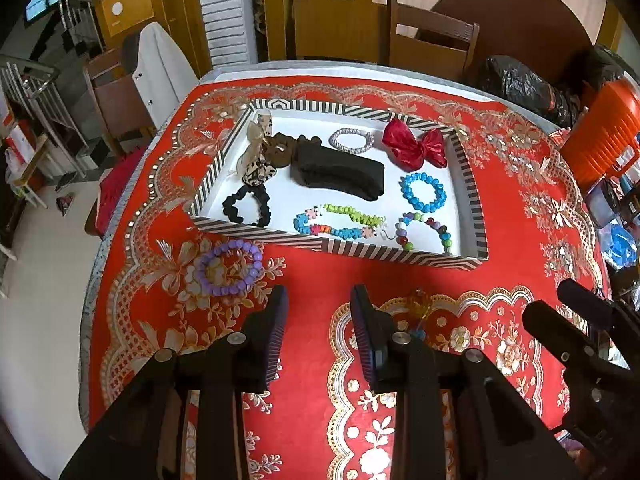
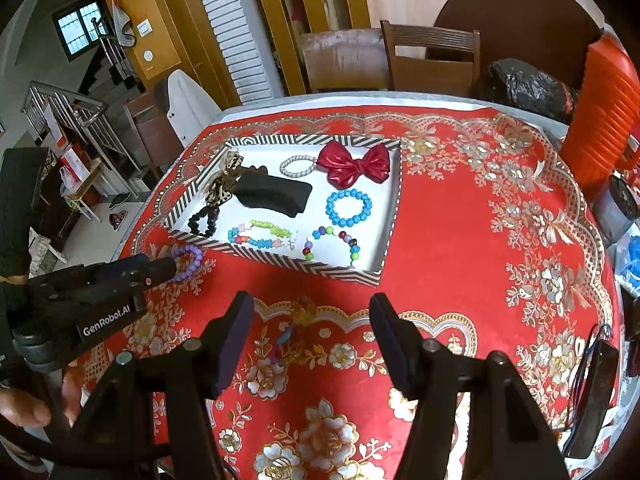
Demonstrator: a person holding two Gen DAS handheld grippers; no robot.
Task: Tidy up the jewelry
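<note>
A striped tray (image 1: 256, 233) (image 2: 280, 261) on the red tablecloth holds a red bow (image 1: 414, 143), a blue bead bracelet (image 1: 424, 192), a silver bracelet (image 1: 351, 141), bead strings (image 1: 340, 222), a black scrunchie (image 1: 246, 204) and a black band (image 1: 340, 172). A purple bead bracelet (image 1: 230, 268) (image 2: 188, 262) lies on the cloth in front of the tray's left corner. A small amber and blue bead piece (image 2: 298, 322) lies between my right fingers, on the cloth. My left gripper (image 1: 320, 308) is open, just right of the purple bracelet. My right gripper (image 2: 312, 320) is open and empty.
An orange slatted container (image 2: 604, 112) and a black plastic bag (image 2: 524, 84) stand at the table's far right. Wooden chairs (image 2: 432, 60) stand behind the table. A dark flat object (image 2: 592, 392) lies near the right edge. The left edge of the table drops to the floor.
</note>
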